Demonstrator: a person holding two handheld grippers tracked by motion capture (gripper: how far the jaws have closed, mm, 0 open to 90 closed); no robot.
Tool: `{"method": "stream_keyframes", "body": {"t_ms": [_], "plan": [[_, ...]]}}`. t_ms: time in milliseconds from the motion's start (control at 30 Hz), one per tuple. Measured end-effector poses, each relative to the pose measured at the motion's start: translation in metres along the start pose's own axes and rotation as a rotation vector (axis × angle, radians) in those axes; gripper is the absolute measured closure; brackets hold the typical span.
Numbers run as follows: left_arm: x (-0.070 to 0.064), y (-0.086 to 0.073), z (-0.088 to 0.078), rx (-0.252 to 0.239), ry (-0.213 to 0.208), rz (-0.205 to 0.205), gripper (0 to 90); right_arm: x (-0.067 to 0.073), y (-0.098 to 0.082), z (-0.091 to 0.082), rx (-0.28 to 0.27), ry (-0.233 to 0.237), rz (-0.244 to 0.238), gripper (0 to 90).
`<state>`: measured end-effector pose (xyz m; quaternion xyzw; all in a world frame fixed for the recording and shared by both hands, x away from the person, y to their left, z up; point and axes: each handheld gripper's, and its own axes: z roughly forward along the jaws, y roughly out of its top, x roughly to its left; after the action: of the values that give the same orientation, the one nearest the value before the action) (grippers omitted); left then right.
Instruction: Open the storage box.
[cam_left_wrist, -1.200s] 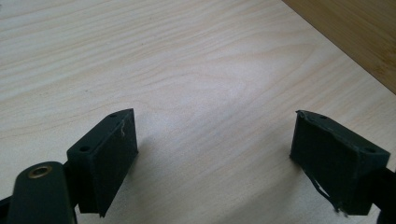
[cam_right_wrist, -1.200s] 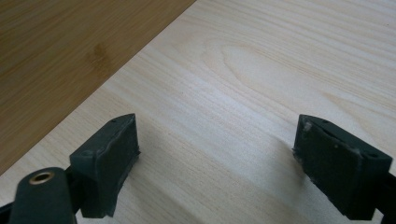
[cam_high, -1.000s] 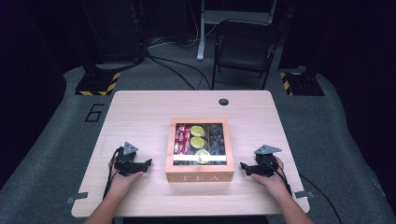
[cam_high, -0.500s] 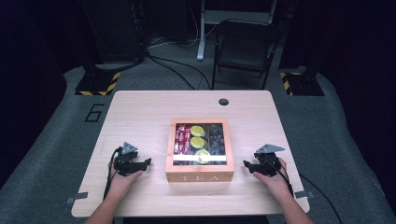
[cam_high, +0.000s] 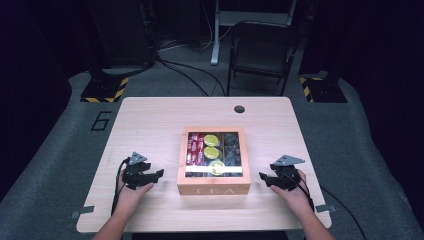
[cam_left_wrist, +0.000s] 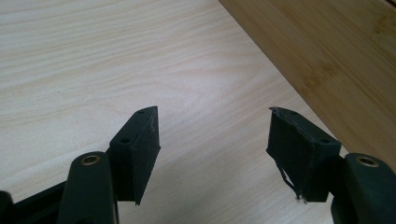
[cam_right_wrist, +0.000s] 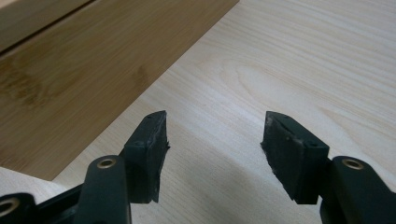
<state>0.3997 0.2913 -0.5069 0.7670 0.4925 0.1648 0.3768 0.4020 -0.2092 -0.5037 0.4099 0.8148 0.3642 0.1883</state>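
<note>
while both hands rest low on the near part of the table (cam_high: 150, 120), one left gripper (cam_high: 159, 174) and one right gripper (cam_high: 262, 177) sit either side of the one tea box (cam_high: 214, 189), each pointing in at it. neither touches the box. left gripper jaws have just been closing, now partway apart with only bare tabletop between them; in the left gripper view the box's wooden side wall (cam_left_wrist: 336, 56) runs across the upper right, just beside the right jaw tip. right gripper jaws have also just been closing, narrower than before but still apart, holding nothing; in the right gripper view the box wall (cam_right_wrist: 93, 70) fills the upper left, close to the left jaw.

box sits mid-table, toward the near edge, lid shut, clear window on top, "tea" on the front face. through the window: three yellow-green round items (cam_high: 211, 139) in the middle column, red packets (cam_high: 193, 150) at left, dark contents at right, too small to count. nothing lies between either gripper and the box.

farther: one dark round hole (cam_high: 239, 109) near the table's far edge. beyond the table, one folding chair (cam_high: 262, 50), two black stand bases with yellow-black stripes (cam_high: 104, 89), cables on the grey floor, a "6" marked on the floor (cam_high: 101, 120).
</note>
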Motion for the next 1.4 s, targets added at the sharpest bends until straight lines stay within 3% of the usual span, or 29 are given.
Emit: {"method": "stream_keyframes", "body": {"t_ms": [267,500,667,733,900,1100,1400], "plan": [[-0.009,0.003,-0.003,-0.005,-0.010,0.010,35.2,0.003,0.001,-0.005,-0.017,0.003,0.008,39.3],[-0.017,0.006,-0.008,0.001,-0.020,0.024,36.5,0.010,0.003,-0.009,-0.023,0.014,-0.008,39.6],[-0.023,0.009,-0.013,-0.020,-0.040,0.020,36.5,0.016,0.008,-0.014,-0.049,0.019,-0.030,39.7],[-0.024,0.014,-0.017,-0.028,-0.065,0.012,36.4,0.018,0.012,-0.018,-0.052,0.011,-0.053,39.6],[-0.027,0.027,-0.028,-0.055,-0.076,0.019,36.4,0.022,0.020,-0.023,-0.067,0.014,-0.036,39.5],[-0.032,0.038,-0.038,-0.049,-0.085,0.063,36.4,0.030,0.031,-0.034,-0.049,0.039,-0.047,39.5],[-0.041,0.041,-0.048,-0.078,-0.133,0.038,36.2,0.036,0.041,-0.049,-0.076,0.059,-0.045,38.9]]}}
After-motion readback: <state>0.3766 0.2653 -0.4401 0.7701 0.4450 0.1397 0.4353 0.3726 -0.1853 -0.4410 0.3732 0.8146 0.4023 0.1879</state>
